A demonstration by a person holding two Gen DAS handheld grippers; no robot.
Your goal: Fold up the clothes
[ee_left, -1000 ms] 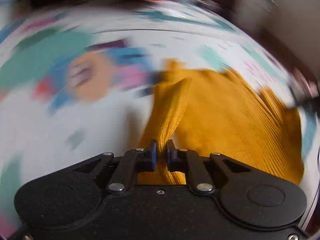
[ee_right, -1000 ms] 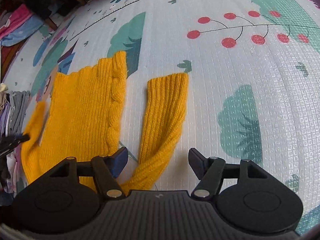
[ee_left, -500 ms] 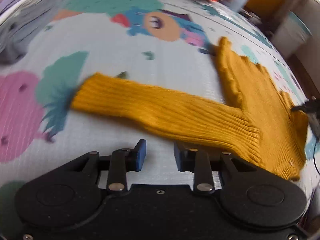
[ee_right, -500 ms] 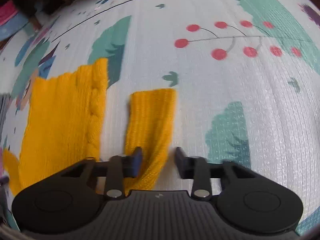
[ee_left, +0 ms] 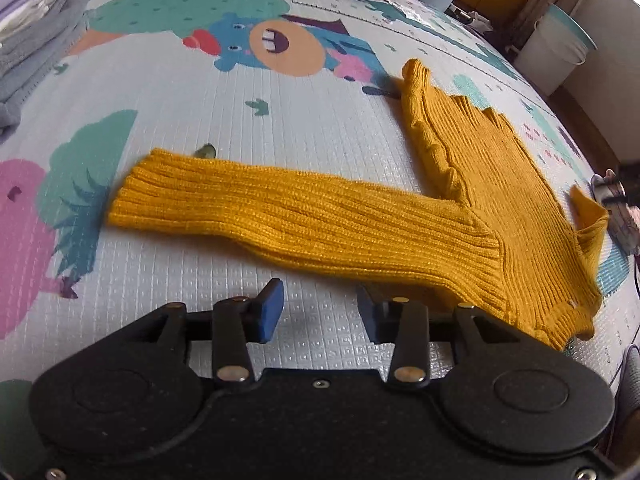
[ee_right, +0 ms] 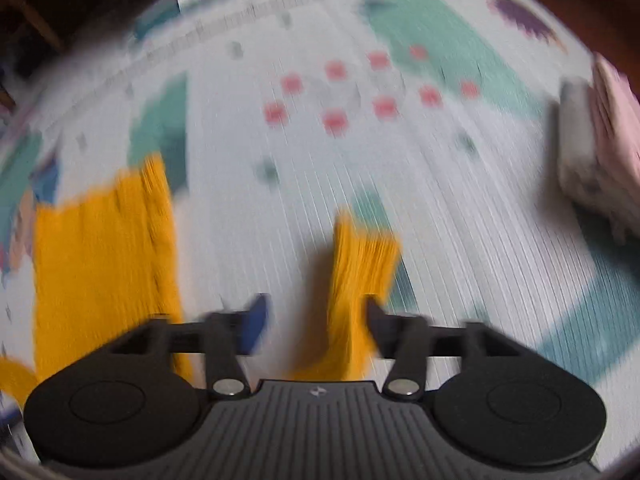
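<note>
Mustard ribbed knit sweater (ee_left: 472, 216) now flat on printed foam mat (ee_left: 192, 92), one sleeve (ee_left: 248, 204) spread sideways; left gripper (ee_left: 318, 310) opening, empty; right gripper (ee_right: 316, 316) opening beside other sleeve (ee_right: 356, 264), pads apparently clear; ready for folding

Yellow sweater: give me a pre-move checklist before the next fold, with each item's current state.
1. Left sleeve lies flat and straight on the play mat: ok.
2. Left gripper free of fabric: ok, jaws opening with only mat between them.
3. Right gripper clear of the right sleeve: not ok, jaws opening with the sleeve between them.
4. Right sleeve lying flat: cannot tell, the right wrist view is blurred.
5. Sweater body smooth: not ok, the far corner stands folded up.
6. Folded clothes stack clear of the sweater: ok.
</note>
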